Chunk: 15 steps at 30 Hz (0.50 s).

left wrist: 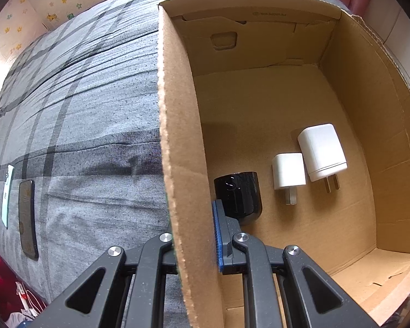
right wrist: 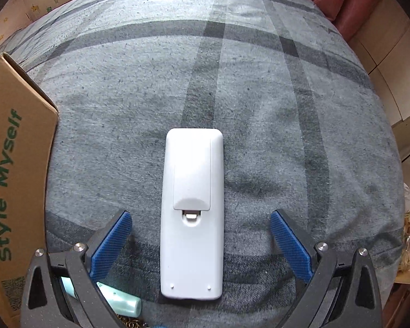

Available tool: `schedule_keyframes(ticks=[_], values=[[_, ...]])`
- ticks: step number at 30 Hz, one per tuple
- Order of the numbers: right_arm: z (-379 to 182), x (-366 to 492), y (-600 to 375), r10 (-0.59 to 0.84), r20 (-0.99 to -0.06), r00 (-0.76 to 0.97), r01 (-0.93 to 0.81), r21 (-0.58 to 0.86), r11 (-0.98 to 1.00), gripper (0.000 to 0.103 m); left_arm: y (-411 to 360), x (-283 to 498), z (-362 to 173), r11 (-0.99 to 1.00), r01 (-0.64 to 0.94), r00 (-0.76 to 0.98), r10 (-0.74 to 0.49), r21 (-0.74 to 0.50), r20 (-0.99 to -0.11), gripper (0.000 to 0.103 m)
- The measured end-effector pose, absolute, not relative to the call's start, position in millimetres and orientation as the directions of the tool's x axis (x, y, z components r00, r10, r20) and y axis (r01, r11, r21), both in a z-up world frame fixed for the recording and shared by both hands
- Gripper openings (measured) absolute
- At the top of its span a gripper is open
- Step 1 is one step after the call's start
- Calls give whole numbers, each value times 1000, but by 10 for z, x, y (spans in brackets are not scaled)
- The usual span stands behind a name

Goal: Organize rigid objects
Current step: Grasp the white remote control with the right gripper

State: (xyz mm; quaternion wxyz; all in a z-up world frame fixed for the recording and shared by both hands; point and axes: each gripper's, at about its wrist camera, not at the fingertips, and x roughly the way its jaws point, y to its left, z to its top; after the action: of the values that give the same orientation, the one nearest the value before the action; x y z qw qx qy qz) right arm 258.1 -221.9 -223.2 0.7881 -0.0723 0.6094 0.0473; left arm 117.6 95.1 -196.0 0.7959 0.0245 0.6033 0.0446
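As the left tongs [left wrist: 196, 243] clench the cardboard box [left wrist: 177, 125] wall, the right tongs [right wrist: 201, 242] gape around the remote control [right wrist: 192, 213]; stiff, light, slick plastic; grip mid-body sides.

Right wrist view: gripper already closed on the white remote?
No. The right gripper stands open, its blue pads clear of the white remote, which lies face down on the grey plaid bedcover.

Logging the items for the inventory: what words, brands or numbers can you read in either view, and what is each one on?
"Style Myself": green lettering on the outer side of the brown cardboard box.
Small print on the box's inner flap: too small to read.
Marks on the white card lying on the grey plaid bedspread: too blurred to read.
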Motion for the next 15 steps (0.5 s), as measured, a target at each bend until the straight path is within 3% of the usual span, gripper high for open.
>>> schedule_keyframes(ticks=[15], values=[[-2542, 2688, -2272, 31, -973, 229, -208, -17, 978, 103, 945, 1169, -1958, 995, -50, 269, 95, 85, -959, 14]])
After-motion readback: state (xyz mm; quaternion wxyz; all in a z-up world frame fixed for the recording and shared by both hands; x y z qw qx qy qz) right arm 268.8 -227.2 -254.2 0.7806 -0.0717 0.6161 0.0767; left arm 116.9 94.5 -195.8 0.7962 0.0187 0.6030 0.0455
